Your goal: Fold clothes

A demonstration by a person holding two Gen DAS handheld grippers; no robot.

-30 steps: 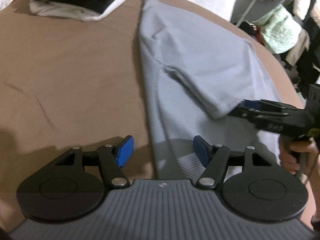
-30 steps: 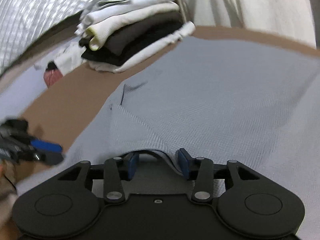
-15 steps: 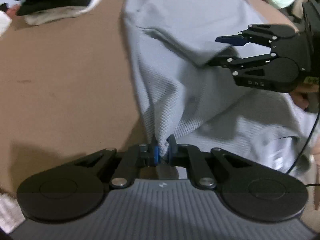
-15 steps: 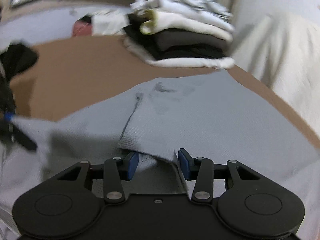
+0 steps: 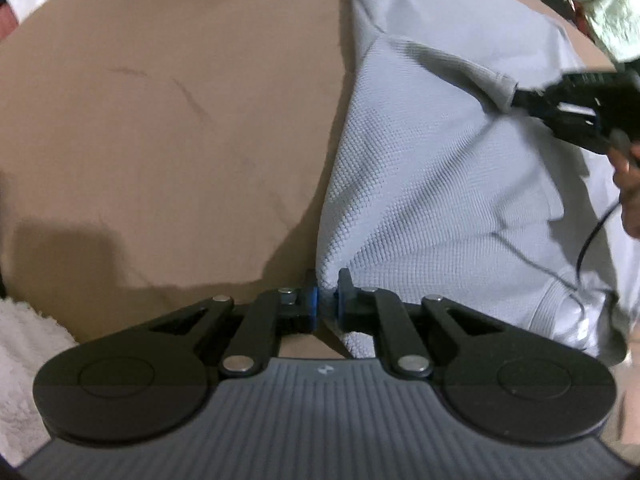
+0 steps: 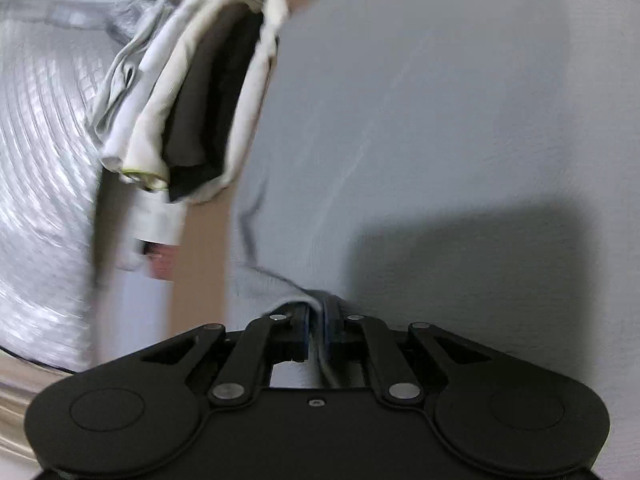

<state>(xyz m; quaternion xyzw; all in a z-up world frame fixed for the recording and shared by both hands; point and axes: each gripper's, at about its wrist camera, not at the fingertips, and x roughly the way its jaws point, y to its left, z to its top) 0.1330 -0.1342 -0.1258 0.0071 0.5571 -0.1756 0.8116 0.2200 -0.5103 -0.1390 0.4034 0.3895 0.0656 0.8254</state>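
Both grippers, open a second ago, have just closed: left gripper (image 5: 327, 296) and right gripper (image 6: 318, 330) each pinch the pale grey waffle-knit garment (image 5: 432, 184) on the brown tabletop (image 5: 168, 128). Soft, light and limp, it will likely sag between grips; edges and corners seem the best holds.

It looks like a room at home: a brown bed sheet (image 5: 168, 128), a pile of folded clothes (image 6: 188, 112) at upper left, more clothes (image 5: 612, 12) at upper right.

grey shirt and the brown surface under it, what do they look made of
Grey shirt: soft knit, likely cotton; a waffle-like weave shows and it drapes in folds. Matte.
Brown surface: looks like a smooth woven sheet or cover, matte, with faint creases; the fibre can't be told.
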